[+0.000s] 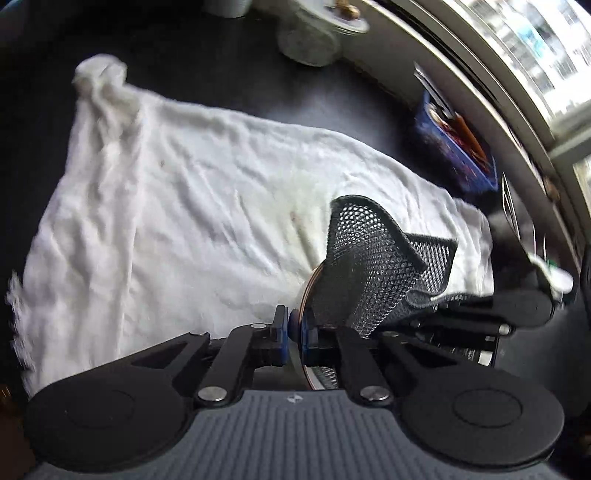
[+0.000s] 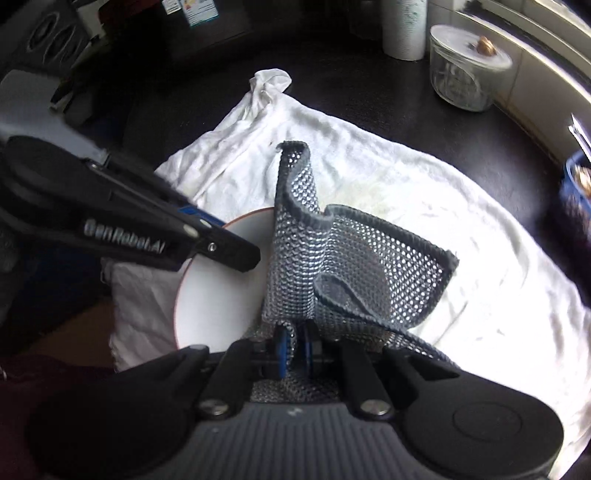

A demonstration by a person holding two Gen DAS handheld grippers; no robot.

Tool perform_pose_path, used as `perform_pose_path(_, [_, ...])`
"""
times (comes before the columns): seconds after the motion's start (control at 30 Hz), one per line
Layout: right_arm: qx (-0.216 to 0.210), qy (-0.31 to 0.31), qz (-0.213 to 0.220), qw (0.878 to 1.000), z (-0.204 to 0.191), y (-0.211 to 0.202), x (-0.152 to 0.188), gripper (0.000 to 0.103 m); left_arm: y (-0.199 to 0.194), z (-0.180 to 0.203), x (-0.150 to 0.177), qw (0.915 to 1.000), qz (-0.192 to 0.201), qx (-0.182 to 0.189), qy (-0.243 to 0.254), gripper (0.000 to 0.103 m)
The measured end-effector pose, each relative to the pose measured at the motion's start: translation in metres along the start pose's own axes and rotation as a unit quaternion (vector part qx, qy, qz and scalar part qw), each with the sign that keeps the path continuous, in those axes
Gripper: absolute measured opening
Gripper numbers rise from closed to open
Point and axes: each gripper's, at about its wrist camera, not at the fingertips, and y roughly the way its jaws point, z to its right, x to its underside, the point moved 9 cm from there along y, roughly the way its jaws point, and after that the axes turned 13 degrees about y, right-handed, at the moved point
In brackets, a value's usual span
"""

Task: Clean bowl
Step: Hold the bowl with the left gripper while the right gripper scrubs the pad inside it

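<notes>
Bowl position: the bowl [image 2: 218,295] was held edge-on above the white towel [image 2: 461,258], its rim pinched between the blue pads of the left gripper [image 1: 294,334]; in the right wrist view that gripper [image 2: 243,258] reached in from the left and clamped the rim at the upper left.
Bowl relative to right fingers: the bowl sat just ahead and to the left of the right gripper [image 2: 293,350], touching the mesh cloth [image 2: 332,266] that gripper held.
Bowl appearance: white, smooth inside, with a thin orange-brown rim line; in the left wrist view only a narrow slice of the bowl [image 1: 308,295] showed.
Mesh cloth: grey open-weave scrubbing cloth with a darker hemmed border, folded and standing upright, draped against the bowl's right side; seen in the left view too [image 1: 373,266].
Left fingers: clenched on the bowl rim.
Right fingers: clenched on the lower edge of the mesh cloth, blue pads nearly together.
Right gripper pose: pointed forward and downward over the towel.
Surroundings: towel spread crumpled on a dark countertop [image 2: 388,96]; a lidded glass jar [image 2: 467,74] and a white roll [image 2: 404,29] stood at the far right; a blue container [image 1: 454,147] lay near the window frame.
</notes>
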Motion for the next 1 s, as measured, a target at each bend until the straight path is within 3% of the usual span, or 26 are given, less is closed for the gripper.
perform_pose_path(0.1, [-0.012,0.014,0.003,1.0,-0.004,-0.001,0.0,0.009,-0.004,-0.002,0.015,0.9968,-0.007,0.02,-0.078,0.01])
perform_pose_path(0.13, [-0.02,0.019,0.002,1.0,-0.007,-0.002,0.001,0.009,-0.004,0.001,0.02,0.9968,-0.011,0.021,-0.077,0.01])
perform_pose_path(0.17, [-0.031,0.023,-0.002,0.999,-0.009,-0.001,0.003,0.009,-0.003,0.004,0.021,0.9984,-0.013,0.013,-0.053,0.009])
perform_pose_path(0.27, [-0.002,-0.011,0.0,1.0,-0.01,0.002,0.006,0.008,0.0,0.013,0.017,0.9987,-0.021,-0.005,0.047,0.01])
perform_pose_path(0.33, [0.011,-0.027,0.005,1.0,-0.008,-0.001,0.005,0.008,0.001,0.02,0.01,0.991,-0.024,-0.024,0.13,0.01])
perform_pose_path(0.4, [0.04,-0.056,0.018,0.997,-0.004,-0.008,-0.003,0.008,0.002,0.027,0.003,0.978,-0.026,-0.039,0.203,0.01])
perform_pose_path(0.53, [0.068,-0.099,0.027,0.992,-0.002,-0.021,-0.006,0.007,0.004,0.029,-0.006,0.9684,-0.028,-0.043,0.244,0.011])
perform_pose_path(0.7, [0.092,-0.177,0.003,0.98,-0.009,-0.012,-0.001,0.007,0.008,0.032,-0.016,0.9539,-0.031,-0.048,0.295,0.009])
perform_pose_path(0.8, [0.077,-0.153,-0.001,0.985,-0.007,-0.005,-0.001,0.007,0.009,0.034,-0.022,0.9462,-0.031,-0.05,0.318,0.005])
perform_pose_path(0.9, [0.043,-0.094,0.002,0.995,-0.008,-0.003,0.002,0.007,0.004,0.019,-0.015,0.9759,-0.02,-0.03,0.215,0.005])
perform_pose_path(1.0, [0.025,-0.044,0.011,0.999,-0.01,0.001,0.002,0.007,-0.001,0.009,-0.007,0.9916,-0.007,-0.021,0.128,0.005])
